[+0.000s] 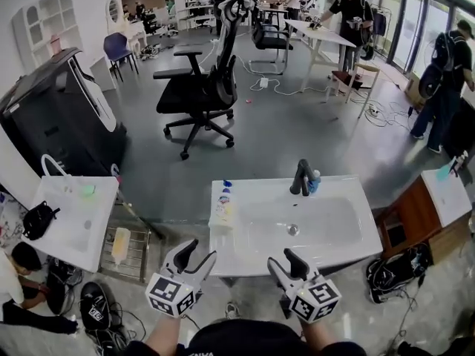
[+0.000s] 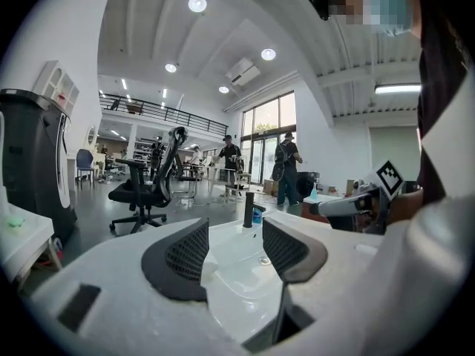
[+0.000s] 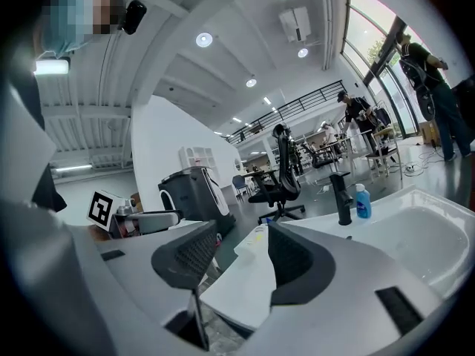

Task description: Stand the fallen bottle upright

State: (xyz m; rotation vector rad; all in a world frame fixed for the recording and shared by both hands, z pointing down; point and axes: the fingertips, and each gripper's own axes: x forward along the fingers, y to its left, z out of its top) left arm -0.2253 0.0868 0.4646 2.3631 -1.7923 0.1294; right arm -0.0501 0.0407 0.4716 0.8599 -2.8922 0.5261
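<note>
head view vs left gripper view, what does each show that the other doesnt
Only the head view: the fallen bottle lying on the left ledge of the sink, which I cannot make out in the other, and a person crouched on the floor. Only the left gripper view: ceiling lights and a balcony railing. Both: that sink, the black faucet, upright blue bottle, office chair and right gripper.

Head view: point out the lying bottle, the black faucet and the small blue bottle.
lying bottle (image 1: 223,211), head view, middle of its pale body
black faucet (image 1: 300,178), head view, its upright stem
small blue bottle (image 1: 315,182), head view, its body
</note>
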